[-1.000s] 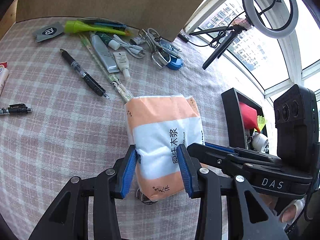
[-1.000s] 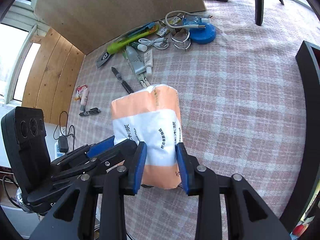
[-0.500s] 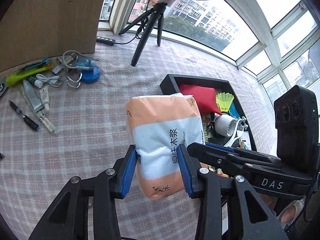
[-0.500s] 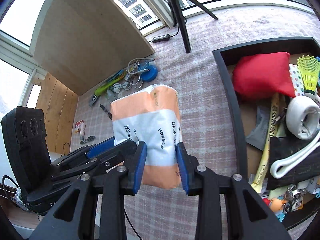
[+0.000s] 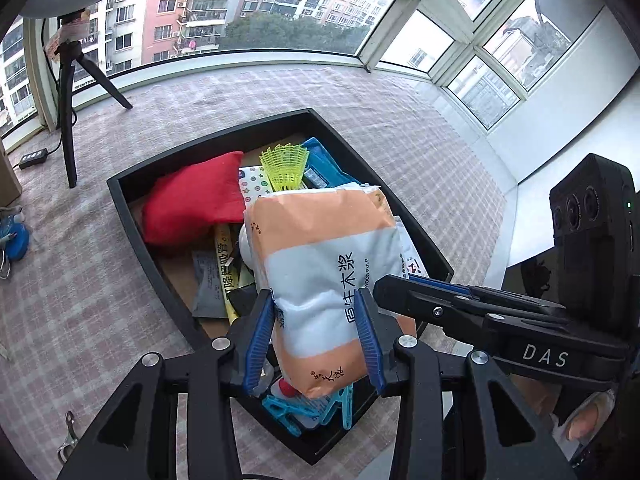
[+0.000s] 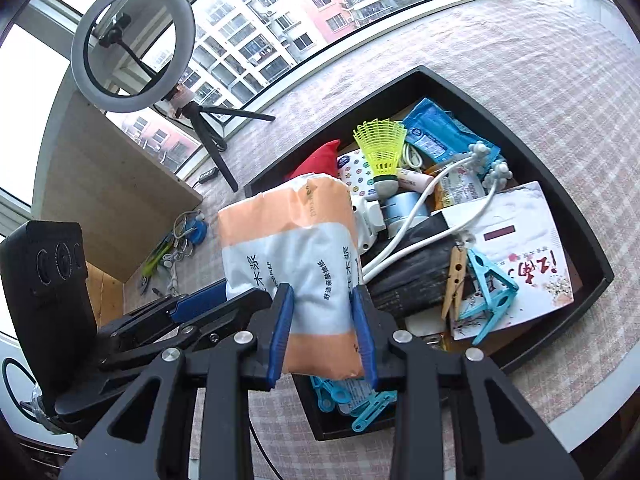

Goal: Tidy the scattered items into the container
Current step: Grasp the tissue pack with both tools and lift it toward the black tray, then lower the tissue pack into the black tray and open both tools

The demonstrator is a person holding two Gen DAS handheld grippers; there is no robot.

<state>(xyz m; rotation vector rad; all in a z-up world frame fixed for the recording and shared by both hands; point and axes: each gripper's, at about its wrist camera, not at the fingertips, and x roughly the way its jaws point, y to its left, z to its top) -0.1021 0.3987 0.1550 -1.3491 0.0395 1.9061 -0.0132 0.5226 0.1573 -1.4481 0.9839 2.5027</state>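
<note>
Tissue pack (image 5: 320, 264) orange-white banded, black print. Tray (image 5: 132, 204) black. Pouch (image 5: 188, 200) red. Shuttlecock (image 6: 380, 144) neon yellow. Clips (image 6: 488, 292) light blue. Worktop (image 5: 80, 280) cloth pink-grey plaid. Gripper pads (image 5: 256, 340) blue.

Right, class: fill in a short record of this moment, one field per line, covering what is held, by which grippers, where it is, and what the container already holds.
Held item: tissue pack
Held by: left gripper and right gripper, both clamped on it
Position: above the black tray
Tray contents: red pouch, yellow shuttlecock, blue clips
</note>
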